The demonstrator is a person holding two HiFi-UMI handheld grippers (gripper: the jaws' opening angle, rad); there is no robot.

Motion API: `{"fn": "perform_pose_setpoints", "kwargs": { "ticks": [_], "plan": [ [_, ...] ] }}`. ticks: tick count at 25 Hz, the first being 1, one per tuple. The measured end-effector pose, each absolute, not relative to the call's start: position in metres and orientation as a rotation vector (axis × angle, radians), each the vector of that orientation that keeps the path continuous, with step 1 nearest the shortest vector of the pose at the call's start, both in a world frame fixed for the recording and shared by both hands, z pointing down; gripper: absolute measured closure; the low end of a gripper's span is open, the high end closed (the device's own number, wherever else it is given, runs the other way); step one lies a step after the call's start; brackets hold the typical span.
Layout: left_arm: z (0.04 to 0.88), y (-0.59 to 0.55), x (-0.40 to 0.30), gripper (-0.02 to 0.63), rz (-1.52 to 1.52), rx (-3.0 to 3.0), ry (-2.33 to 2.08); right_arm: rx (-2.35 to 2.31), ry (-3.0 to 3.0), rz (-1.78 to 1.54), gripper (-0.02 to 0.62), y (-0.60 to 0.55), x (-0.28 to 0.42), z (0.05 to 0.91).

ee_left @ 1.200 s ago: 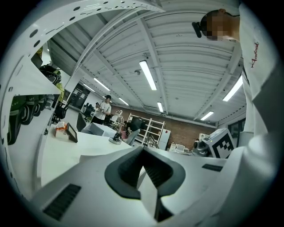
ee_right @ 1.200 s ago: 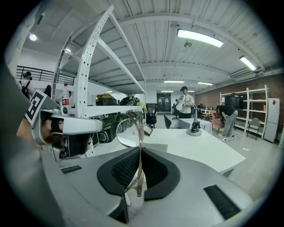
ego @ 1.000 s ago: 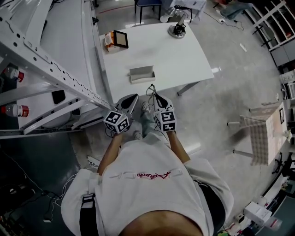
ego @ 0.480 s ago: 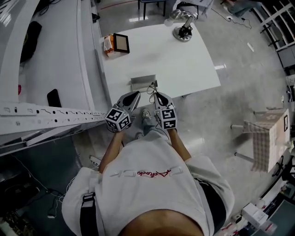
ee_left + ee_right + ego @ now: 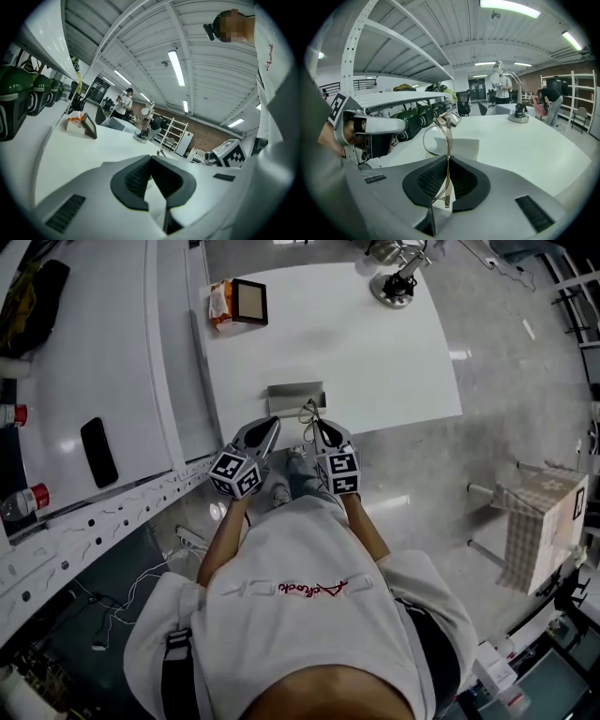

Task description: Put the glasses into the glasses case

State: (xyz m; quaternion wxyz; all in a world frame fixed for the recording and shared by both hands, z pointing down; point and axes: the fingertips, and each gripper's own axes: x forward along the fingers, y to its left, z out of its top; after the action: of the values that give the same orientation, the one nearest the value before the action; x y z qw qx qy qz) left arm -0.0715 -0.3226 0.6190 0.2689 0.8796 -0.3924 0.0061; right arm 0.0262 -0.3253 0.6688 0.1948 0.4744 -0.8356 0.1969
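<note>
The right tool point(image 5: 447, 161) is clamped on a thin arm of the glasses point(image 5: 448, 140), which stand edge-up out of its jaws, a lens rim curving off to one side. The left tool point(image 5: 151, 161) has its jaws together on nothing (it hangs just beside the right one). The grey case point(image 5: 296, 397) sits near the desk point(image 5: 375, 343) edge, just ahead of both tools. To do this step well, the person should likely carry the glasses over the case, turn them to lie along its length, lower until the frame rests inside, and only then ease the jaws apart; the idle left tool could steady the case
</note>
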Motion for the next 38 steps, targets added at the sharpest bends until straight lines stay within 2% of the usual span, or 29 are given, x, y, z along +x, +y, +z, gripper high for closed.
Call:
{"fn": "perform_pose_setpoints", "kwargs": {
  "ticks": [8, 18, 22, 29, 38],
  "plan": [
    [0.641, -0.328, -0.075, 0.581, 0.055, 2.325, -1.045, 1.238, -2.307, 0.615, 0.582, -0.321, 0.016, 0.697],
    [0.639, -0.338, -0.082, 0.581, 0.022, 2.304, -1.074, 1.177, -2.358, 0.446, 0.583, -0.383, 0.003, 0.676],
    [0.641, -0.336, -0.088, 0.581, 0.026, 2.295, -1.091, 1.034, -2.338, 0.227, 0.582, -0.391, -0.007, 0.677],
    [0.638, -0.334, -0.091, 0.581, 0.018, 2.29, -1.107, 0.633, -2.102, -0.431, 0.583, -0.389, -0.025, 0.69],
    [0.636, -0.334, -0.094, 0.581, -0.009, 2.285, -1.117, 0.506, -1.996, -0.549, 0.582, -0.396, -0.033, 0.707]
  ]
}}
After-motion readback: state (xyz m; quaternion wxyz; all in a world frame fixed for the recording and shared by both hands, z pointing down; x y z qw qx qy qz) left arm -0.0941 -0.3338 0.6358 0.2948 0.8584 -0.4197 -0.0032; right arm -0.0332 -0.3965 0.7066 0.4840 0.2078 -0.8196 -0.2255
